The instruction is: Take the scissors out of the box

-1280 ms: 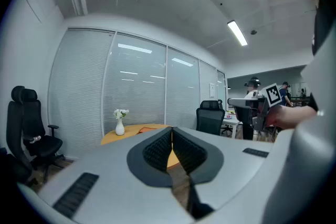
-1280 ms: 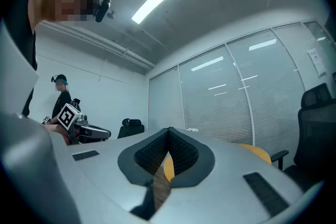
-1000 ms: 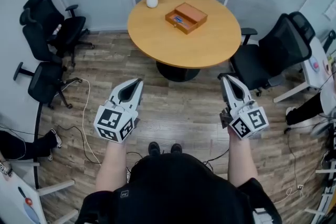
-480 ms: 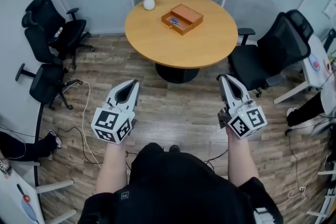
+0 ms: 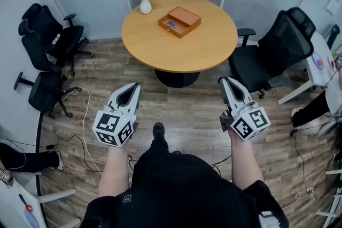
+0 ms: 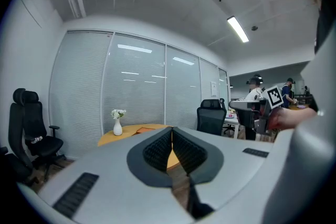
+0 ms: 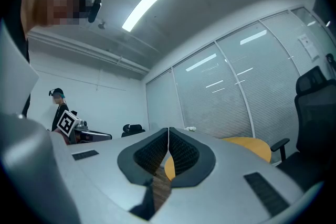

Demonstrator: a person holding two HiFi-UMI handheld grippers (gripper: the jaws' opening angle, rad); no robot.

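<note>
**Operator:** What is the condition of the left gripper [image 5: 137,84]?

**Technician:** The jaws are closed with the tips meeting, and nothing is between them. The unit is held over the wooden floor [image 5: 181,109], pointing toward the round table [image 5: 187,53].

**Operator:** And the right gripper [image 5: 221,80]?

**Technician:** Identical condition: the jaws are together and nothing is held. Both units are well apart from the table.

**Operator:** Where are the scissors [image 5: 171,24]?

**Technician:** They show only as a small blue shape inside the orange box [image 5: 184,16]. The box lies open on the far half of the tabletop. The shape is too small to confirm further detail.

**Operator:** What else is in the area?

**Technician:** A white vase [image 5: 145,5] with flowers stands at the table's far left edge, near the box. Black office chairs [image 5: 51,34] stand at the left. One more chair [image 5: 272,53] stands just beside the table at the right.
</note>
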